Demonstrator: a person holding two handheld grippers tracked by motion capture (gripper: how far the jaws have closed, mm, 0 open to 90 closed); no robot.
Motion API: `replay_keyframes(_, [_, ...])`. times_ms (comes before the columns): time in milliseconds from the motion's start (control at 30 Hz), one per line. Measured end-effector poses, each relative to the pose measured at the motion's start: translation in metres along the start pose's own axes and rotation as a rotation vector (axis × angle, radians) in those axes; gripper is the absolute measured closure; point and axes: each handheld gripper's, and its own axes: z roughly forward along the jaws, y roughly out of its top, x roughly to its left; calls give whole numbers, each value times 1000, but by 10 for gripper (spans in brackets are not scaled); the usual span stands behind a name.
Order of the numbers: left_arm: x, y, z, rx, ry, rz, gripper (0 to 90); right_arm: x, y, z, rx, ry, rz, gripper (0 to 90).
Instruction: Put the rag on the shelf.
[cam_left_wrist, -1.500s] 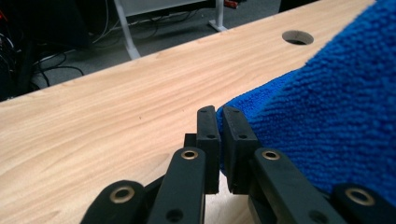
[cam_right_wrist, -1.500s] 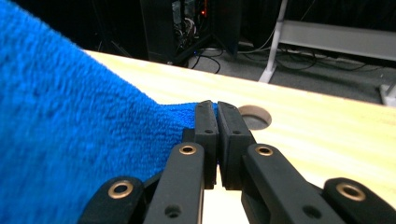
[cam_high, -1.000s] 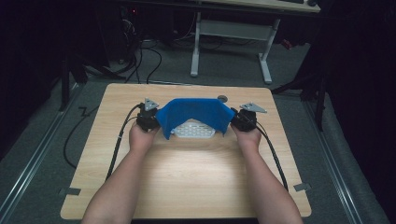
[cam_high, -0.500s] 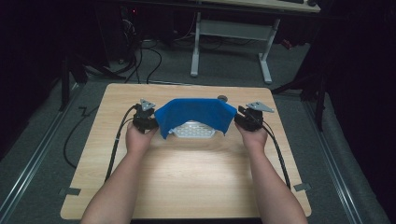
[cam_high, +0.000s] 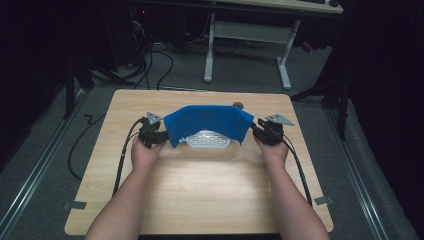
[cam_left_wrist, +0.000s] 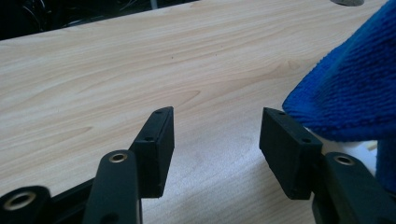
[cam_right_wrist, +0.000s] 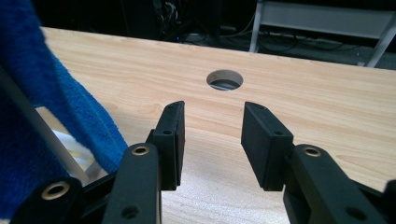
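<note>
A blue cloth (cam_high: 207, 122) lies draped over a white perforated basket (cam_high: 207, 139) in the middle of the wooden table (cam_high: 200, 185). My left gripper (cam_high: 159, 131) sits just left of the cloth's edge, open, with nothing between its jaws; in the left gripper view (cam_left_wrist: 215, 140) the blue cloth (cam_left_wrist: 348, 93) hangs beside the right jaw. My right gripper (cam_high: 260, 131) sits just right of the cloth, open and empty too; in the right gripper view (cam_right_wrist: 212, 140) the blue cloth (cam_right_wrist: 42, 107) and the basket's white rim (cam_right_wrist: 35, 126) lie to its left.
A round cable hole (cam_high: 238, 105) (cam_right_wrist: 224, 80) pierces the table behind the cloth. Black cables (cam_high: 122, 160) trail from both grippers along the forearms. A white desk frame (cam_high: 245, 35) and floor cables stand beyond the table's far edge.
Both grippers have let go of the cloth's edges and drawn slightly outward. The cloth has settled lower over the basket.
</note>
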Motion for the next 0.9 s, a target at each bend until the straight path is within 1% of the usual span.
replay_keyframes(133, [0, -6, 0, 11, -2, 3, 460, -2, -5, -2, 11, -11, 6, 601])
replay_keyframes(233, [-1, -10, -1, 9, -1, 1, 465, -4, -8, -3, 25, -18, -6, 597])
replay_keyframes(333, [-1, -14, -4, 7, -6, -2, 474, -5, -9, -6, 22, -19, -13, 596])
replay_keyframes(400, [-2, -17, -6, 15, -8, -3, 475, -6, -11, -10, 1, -24, -11, 596])
replay_keyframes(467, [-3, -19, -9, 10, -4, 3, 476, -7, -12, -14, 6, -27, -12, 593])
replay_keyframes(500, [-4, -21, -14, 4, 2, 5, 486, -7, -13, -17, 11, -33, -22, 585])
replay_keyframes(533, [-4, -21, -14, 4, 2, 5, 486, -7, -13, -17, 11, -33, -22, 585])
replay_keyframes(567, [-4, -23, -19, -4, -5, -8, 487, -5, -14, -24, 4, -35, -35, 579])
replay_keyframes(600, [-4, -23, -19, -4, -5, -8, 487, -5, -15, -26, -8, -34, -38, 579])
replay_keyframes(633, [-7, -29, -27, -7, -6, -9, 489, -4, -16, -30, -11, -34, -30, 575])
replay_keyframes(667, [-7, -29, -27, -7, -6, -9, 492, -3, -18, -34, 0, -33, -29, 567])
replay_keyframes(700, [-12, -36, -37, -8, -15, 5, 492, -2, -21, -38, 10, -27, -31, 565])
replay_keyframes(733, [-15, -40, -43, -7, -17, 17, 492, 1, -25, -44, -3, -19, -40, 561])
replay_keyframes(800, [-19, -49, -56, -8, -37, 22, 490, 6, -34, -57, 3, -19, -58, 556])
replay_keyframes(867, [-23, -57, -68, 12, -43, 32, 487, 10, -45, -70, 3, -11, -64, 551])
replay_keyframes(900, [-25, -61, -75, 7, -40, 37, 485, 13, -50, -76, 10, -13, -66, 547])
